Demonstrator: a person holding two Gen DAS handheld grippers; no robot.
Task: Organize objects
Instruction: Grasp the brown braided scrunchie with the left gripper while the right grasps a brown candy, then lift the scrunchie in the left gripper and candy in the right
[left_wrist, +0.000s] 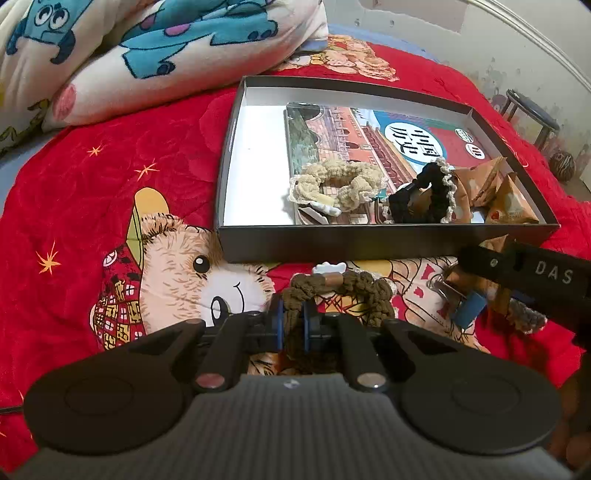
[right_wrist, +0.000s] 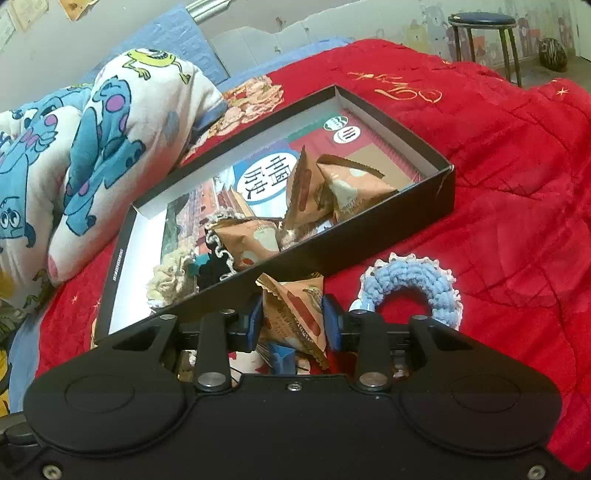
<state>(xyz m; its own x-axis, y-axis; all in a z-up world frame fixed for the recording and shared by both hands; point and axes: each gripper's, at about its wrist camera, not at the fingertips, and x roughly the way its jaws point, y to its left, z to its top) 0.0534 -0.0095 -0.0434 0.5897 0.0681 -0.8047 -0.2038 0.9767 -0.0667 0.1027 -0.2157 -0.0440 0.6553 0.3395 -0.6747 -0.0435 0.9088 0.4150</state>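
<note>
The left gripper (left_wrist: 292, 325) pinches the brown crocheted hair scrunchie (left_wrist: 338, 291); the right gripper (right_wrist: 293, 326) squeezes the orange triangle snack packet (right_wrist: 295, 314). Lift both gently over the black cardboard box (left_wrist: 369, 245) wall; drop them inside.

A red quilted bedspread (left_wrist: 122, 122) printed with a cartoon bear (left_wrist: 177, 273) and small gold stars covers the bed, with gold script stitched near its far edge in the right wrist view. A rolled white blanket (right_wrist: 92, 155) patterned with blue monsters lies bunched at the far left. Beyond the bed, a round dark stool (right_wrist: 482, 20) stands by the wall, a striped ball (right_wrist: 554, 51) near it on the floor
</note>
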